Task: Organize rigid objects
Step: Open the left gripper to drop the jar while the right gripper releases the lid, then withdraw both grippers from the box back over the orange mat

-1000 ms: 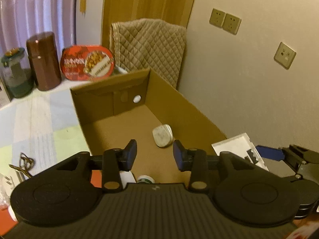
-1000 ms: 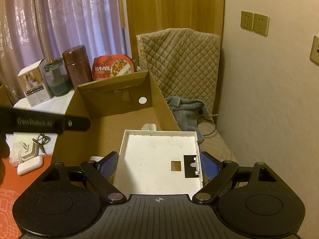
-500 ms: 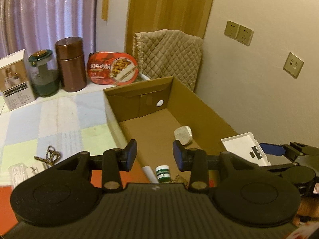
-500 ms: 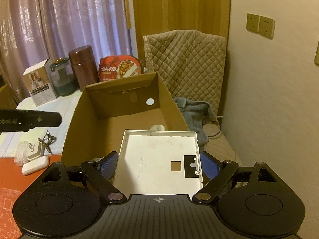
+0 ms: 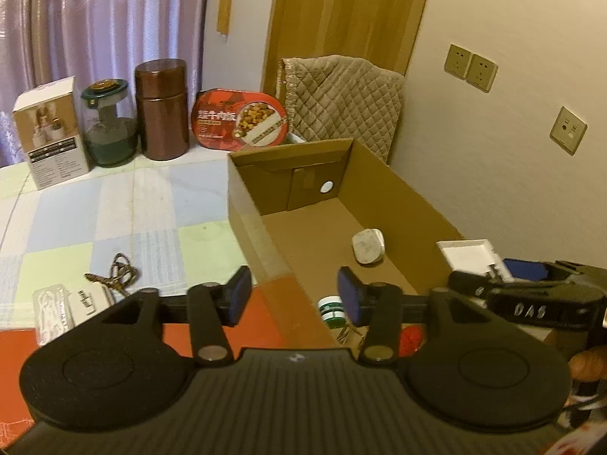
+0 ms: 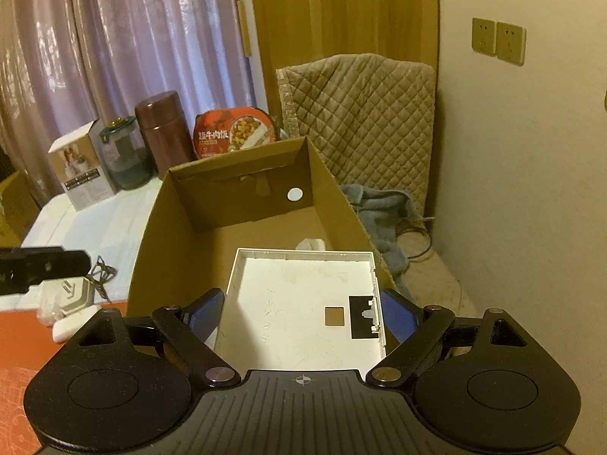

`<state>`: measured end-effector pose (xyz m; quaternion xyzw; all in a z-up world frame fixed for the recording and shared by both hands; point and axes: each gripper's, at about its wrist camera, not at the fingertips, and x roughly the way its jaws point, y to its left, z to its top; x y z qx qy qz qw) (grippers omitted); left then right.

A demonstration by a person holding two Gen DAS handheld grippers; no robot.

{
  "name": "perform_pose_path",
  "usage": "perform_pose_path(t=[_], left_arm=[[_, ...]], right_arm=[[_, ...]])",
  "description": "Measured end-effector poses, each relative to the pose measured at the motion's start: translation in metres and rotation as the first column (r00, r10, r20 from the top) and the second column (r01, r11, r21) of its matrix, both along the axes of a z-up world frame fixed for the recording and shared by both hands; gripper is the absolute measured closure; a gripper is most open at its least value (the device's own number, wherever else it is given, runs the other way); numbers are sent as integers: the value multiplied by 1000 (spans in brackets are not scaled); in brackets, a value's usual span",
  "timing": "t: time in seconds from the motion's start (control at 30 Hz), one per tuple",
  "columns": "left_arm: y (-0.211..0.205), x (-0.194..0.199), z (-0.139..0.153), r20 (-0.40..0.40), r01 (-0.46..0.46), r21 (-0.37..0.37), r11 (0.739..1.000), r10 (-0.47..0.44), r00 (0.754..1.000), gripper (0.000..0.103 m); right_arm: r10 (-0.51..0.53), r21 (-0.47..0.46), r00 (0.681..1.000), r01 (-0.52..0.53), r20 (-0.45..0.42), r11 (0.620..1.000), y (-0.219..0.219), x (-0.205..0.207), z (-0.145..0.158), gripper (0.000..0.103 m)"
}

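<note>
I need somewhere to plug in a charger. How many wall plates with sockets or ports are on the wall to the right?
3: two socket plates side by side above the quilted cover, one plate lower, farther right. Others may be out of view.

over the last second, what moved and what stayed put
The left gripper pulled back and left, off the cardboard box, so more of the table and back-row jars show; it stays open and empty. The right gripper keeps its grip on the white tray above the box, barely shifted. The white plug and green-capped bottle lie unmoved inside.
</note>
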<state>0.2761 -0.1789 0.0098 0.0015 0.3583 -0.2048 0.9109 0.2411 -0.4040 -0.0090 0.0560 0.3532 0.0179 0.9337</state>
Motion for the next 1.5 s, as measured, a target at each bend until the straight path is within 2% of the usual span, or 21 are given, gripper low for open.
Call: perform_pose_path(t=[0.2, 0.47, 1.0, 1.5], left_arm=[[27, -18, 5, 18, -50, 6, 999, 49, 999, 38], [63, -54, 17, 47, -97, 6, 995, 96, 994, 35], [127, -119, 28, 88, -194, 42, 980, 190, 978, 33], [173, -146, 18, 93, -273, 81, 959, 266, 960, 29]], right_arm=[[-56, 26, 997, 55, 47, 998, -9, -15, 11, 16], [-50, 23, 998, 49, 46, 999, 5, -38, 28, 16], [100, 60, 995, -102, 27, 993, 96, -94, 36, 16], [205, 35, 979, -205, 3, 978, 148, -113, 23, 16]])
